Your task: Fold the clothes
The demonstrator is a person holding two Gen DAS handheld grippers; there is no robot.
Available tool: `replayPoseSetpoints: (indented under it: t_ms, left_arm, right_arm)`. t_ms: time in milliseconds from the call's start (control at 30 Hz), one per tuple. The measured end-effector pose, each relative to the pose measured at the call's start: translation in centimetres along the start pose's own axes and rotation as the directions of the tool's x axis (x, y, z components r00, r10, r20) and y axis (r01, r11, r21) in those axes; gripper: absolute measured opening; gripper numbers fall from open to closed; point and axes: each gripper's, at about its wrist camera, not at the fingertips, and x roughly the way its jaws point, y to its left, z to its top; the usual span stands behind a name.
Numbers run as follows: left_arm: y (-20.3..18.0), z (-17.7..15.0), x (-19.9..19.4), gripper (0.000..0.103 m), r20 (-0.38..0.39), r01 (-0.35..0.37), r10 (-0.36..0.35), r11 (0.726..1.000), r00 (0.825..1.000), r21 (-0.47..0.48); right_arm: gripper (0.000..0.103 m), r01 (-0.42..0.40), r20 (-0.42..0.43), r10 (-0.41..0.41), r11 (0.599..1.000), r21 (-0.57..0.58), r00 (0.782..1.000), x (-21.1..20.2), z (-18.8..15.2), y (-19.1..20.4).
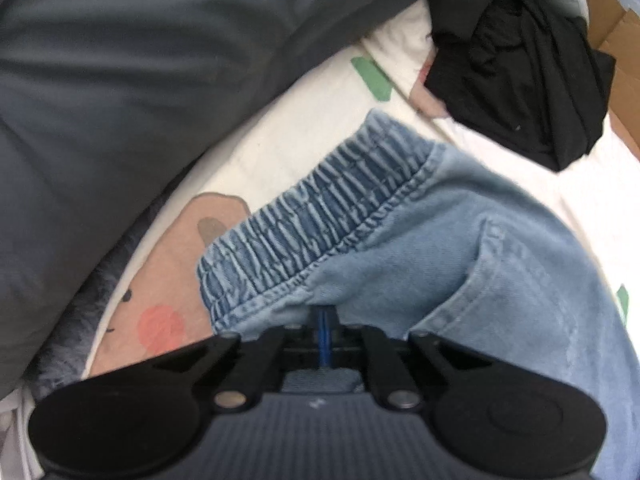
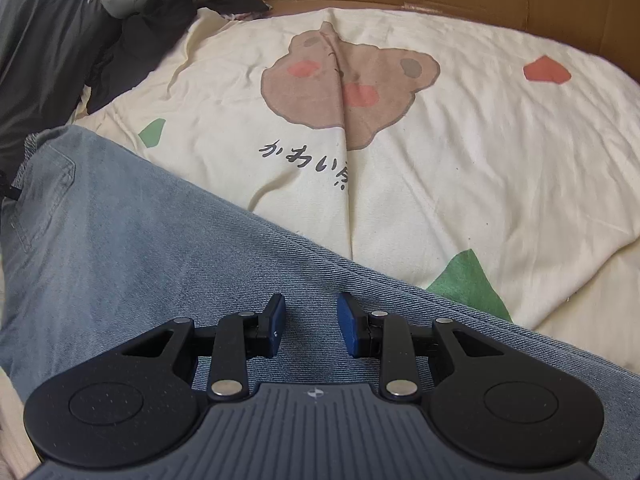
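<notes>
Left gripper (image 1: 325,322) points steeply down, blue pads pinched together on a fold of the jeans (image 1: 440,248) just below the elastic waistband (image 1: 320,216); blur hides the fingertips, so the bite looks shallow at best. Right gripper (image 2: 311,326) tilts down over the denim leg, pads (image 2: 347,322) parted with flat cloth under the gap, gripping nothing. Jeans lie across the cream bear-print sheet (image 2: 460,184). Black garment (image 1: 520,64) is bunched well apart. Grey cushion (image 1: 120,100) flanks the waistband.
</notes>
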Motion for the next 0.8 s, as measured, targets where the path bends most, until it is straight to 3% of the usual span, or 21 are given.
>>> replayPoseSetpoints:
  t_ms: [167, 267, 367, 533, 800]
  left_arm:
    - [-0.3, -1.0, -2.5, 0.01, -0.003, -0.003, 0.003, 1.0, 1.0, 0.012]
    - [0.1, -1.8, -3.0, 0.01, -0.021, 0.008, -0.008, 1.0, 1.0, -0.003]
    - [0.6, -2.4, -1.7, 0.011, -0.052, -0.014, 0.015, 1.0, 0.999, 0.015]
    - [2.6, -1.9, 0.1, 0.013, -0.029, -0.041, 0.04, 0.999, 0.999, -0.016]
    - [2.4, -1.5, 1.0, 0.012, -0.046, -0.061, 0.062, 0.998, 0.997, 0.019]
  right_arm:
    - [0.026, -0.01, -0.009, 0.011, 0.999, 0.05, 1.0, -0.6, -0.2, -1.5]
    - [0.026, -0.006, -0.015, 0.007, 0.997, 0.078, 1.0, -1.1, -0.4, -2.6]
    - [0.026, 0.019, -0.027, -0.016, 0.995, 0.096, 1.0, -1.8, -0.6, -3.8]
    - [0.026, 0.05, -0.045, -0.045, 0.991, 0.128, 0.998, -3.4, -1.3, -6.7]
    - [0.027, 0.095, -0.056, -0.085, 0.973, 0.212, 0.995, -6.2, -2.6, -10.7]
